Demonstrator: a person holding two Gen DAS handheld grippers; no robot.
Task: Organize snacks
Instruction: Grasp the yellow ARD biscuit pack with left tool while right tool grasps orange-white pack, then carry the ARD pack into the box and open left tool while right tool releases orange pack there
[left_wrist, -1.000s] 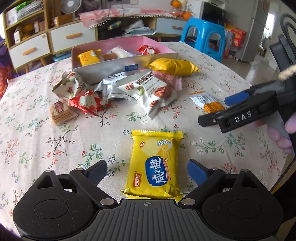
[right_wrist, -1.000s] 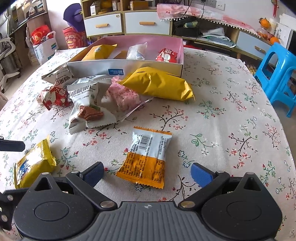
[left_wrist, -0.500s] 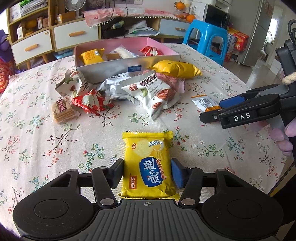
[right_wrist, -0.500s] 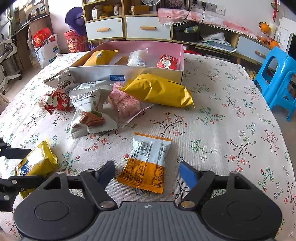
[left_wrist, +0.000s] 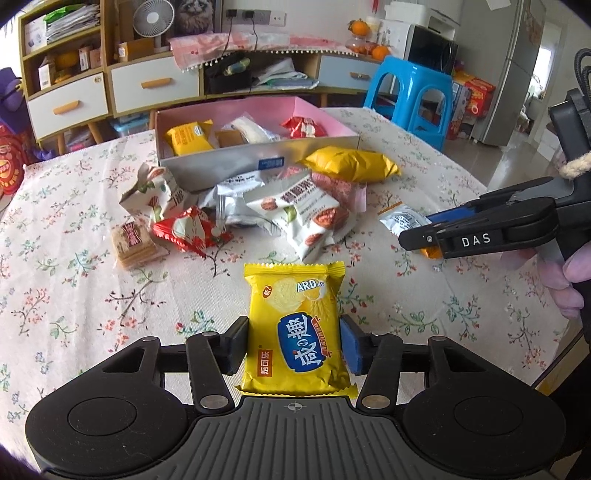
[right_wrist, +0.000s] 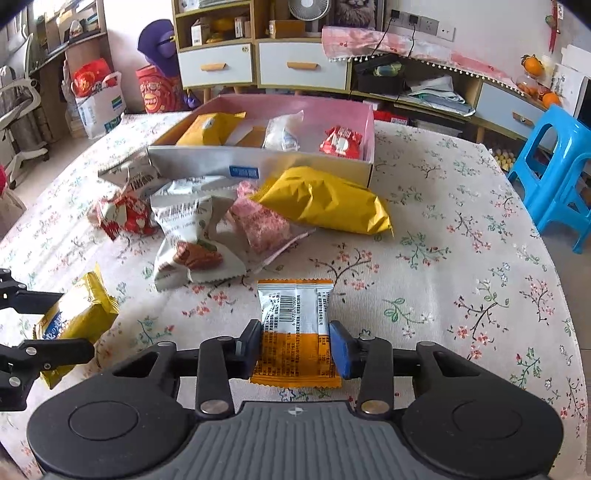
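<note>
- Left gripper (left_wrist: 294, 345): both pads pressed against the sides of the yellow biscuit packet (left_wrist: 295, 328), which lies flat on the floral tablecloth (left_wrist: 92, 295) at 6 o'clock in the left wrist view.
- Right gripper (right_wrist: 295, 345): clamped the same way on the orange-and-silver packet (right_wrist: 295, 332), barcode side up, at 6 o'clock in its own view.
- Only the left view shows the cracker stack (left_wrist: 135, 243) at 9 o'clock and the person's fingers (left_wrist: 565, 288) at 3 o'clock behind the right gripper's side profile.
- Only the right view shows the pink packet (right_wrist: 260, 223) in full, just beside the big yellow bag (right_wrist: 325, 201), and the tablecloth's bare stretch from 2 to 4 o'clock.
- Pink box (left_wrist: 255, 162) sits at 12 o'clock, open-topped, a few snacks already inside; the yellow bag rests against its near wall.
- Loose pile: pecan packet (left_wrist: 306, 218), red wrapper (left_wrist: 188, 232), white torn pack (left_wrist: 155, 188), crowded between box and grippers.
- Table edge drops away at right toward the blue stool (right_wrist: 554, 173).
- Open cloth lies between each held packet and the pile.
</note>
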